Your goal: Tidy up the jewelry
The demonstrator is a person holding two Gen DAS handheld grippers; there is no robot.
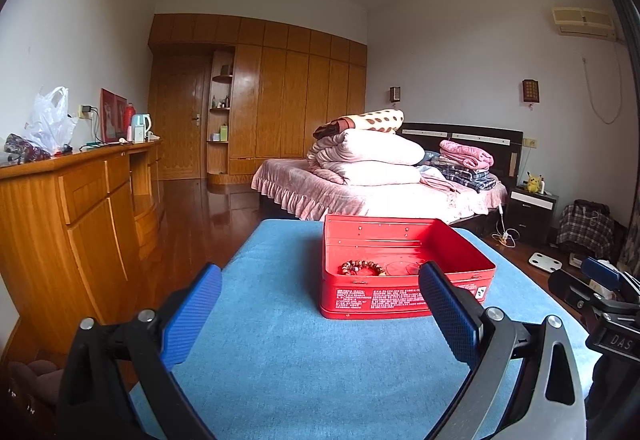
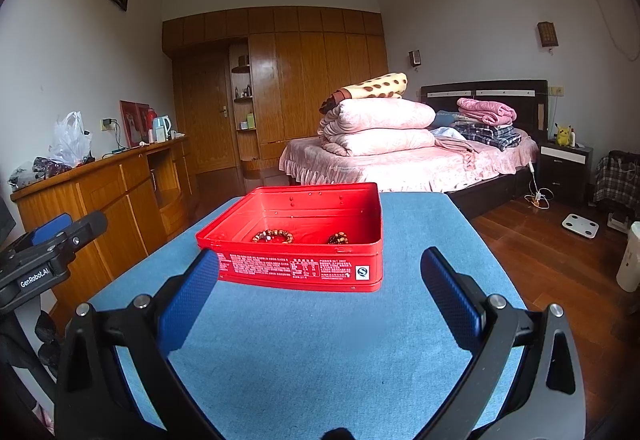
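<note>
Left gripper [image 1: 320,284]: we see it spread wide, grasping nothing
Right gripper [image 2: 320,268]: also released, near the tin
Red tin [image 2: 296,272]: on blue table [image 2: 320,352]
Bead bracelets [image 2: 273,237]: inside the tin

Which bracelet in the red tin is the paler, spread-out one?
The left bracelet in the red tin: pale and brown beads in an open ring. The right bracelet is darker and bunched.

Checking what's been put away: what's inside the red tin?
Inside the red tin: a beaded bracelet and a second, darker one. The near wall hides the floor closest to the cameras.
</note>
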